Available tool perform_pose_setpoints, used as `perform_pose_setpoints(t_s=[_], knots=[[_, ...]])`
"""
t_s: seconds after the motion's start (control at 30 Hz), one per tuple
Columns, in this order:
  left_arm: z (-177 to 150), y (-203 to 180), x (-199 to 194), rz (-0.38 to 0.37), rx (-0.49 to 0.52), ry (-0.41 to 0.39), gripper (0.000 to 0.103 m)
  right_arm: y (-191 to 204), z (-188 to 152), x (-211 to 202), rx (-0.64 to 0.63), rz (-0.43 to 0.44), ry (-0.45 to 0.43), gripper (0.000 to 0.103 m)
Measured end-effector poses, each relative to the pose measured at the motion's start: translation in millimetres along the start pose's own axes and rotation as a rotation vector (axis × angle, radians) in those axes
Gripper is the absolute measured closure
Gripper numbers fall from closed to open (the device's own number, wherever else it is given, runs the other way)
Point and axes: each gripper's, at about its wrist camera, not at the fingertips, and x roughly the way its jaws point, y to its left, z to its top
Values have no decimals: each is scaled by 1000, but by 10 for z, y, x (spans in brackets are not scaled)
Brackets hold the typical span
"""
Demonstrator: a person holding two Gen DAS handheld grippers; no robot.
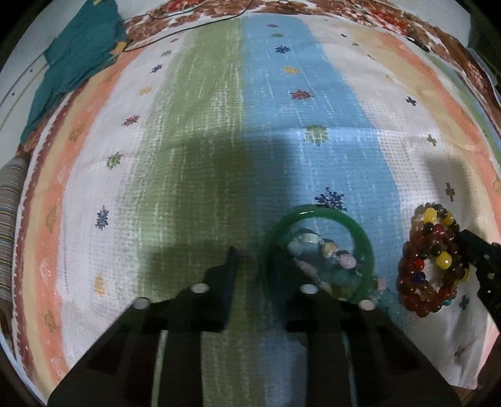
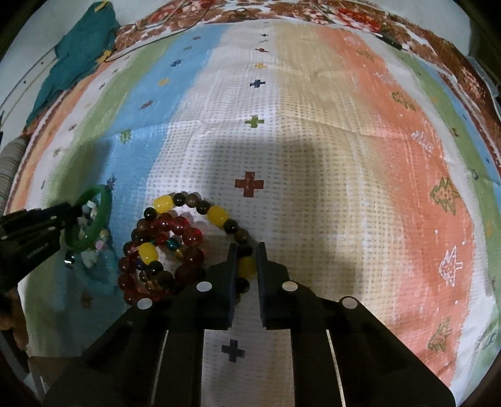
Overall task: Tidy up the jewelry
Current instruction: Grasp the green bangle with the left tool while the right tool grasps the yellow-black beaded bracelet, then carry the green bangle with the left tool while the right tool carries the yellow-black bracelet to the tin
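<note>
A green bangle lies on the striped cloth with a pastel bead bracelet inside it. My left gripper is open; its right finger reaches inside the bangle, its left finger is outside. A brown-and-yellow bead bracelet lies over a red bead bracelet. My right gripper is shut on the brown-and-yellow bracelet's near side, a yellow bead between the fingers. In the left wrist view that pile sits at right, touched by the right gripper. In the right wrist view the bangle is at left.
A striped patterned cloth covers the whole work surface. A teal cloth lies bunched at the far left corner, with a thin dark cable along the far edge. A floral fabric borders the back.
</note>
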Motion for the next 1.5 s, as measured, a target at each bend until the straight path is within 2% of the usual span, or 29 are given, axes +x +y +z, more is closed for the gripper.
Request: perform_pose_setpoints(t_s=[0.1,0.33,0.83,1.2,1.5], knots=[[-15,-41,-15,11,20,1,96,11,-6,-9,-3,-9,-5,91],[-2,4,-86,0,9,-6,96,32,-16,-99,-27,-32,-24,91],[-40,14,-619,-71,-11,-95,96,212,-51,-727,-105,-79,-162,91],[-185,-80,-892,-83,11,-130,95,124,-213,-977,-96,-102,-196,91],[-350,-62,-1264,-121,3,-191,95,102,-343,-1276,-79,-87,-247,91]])
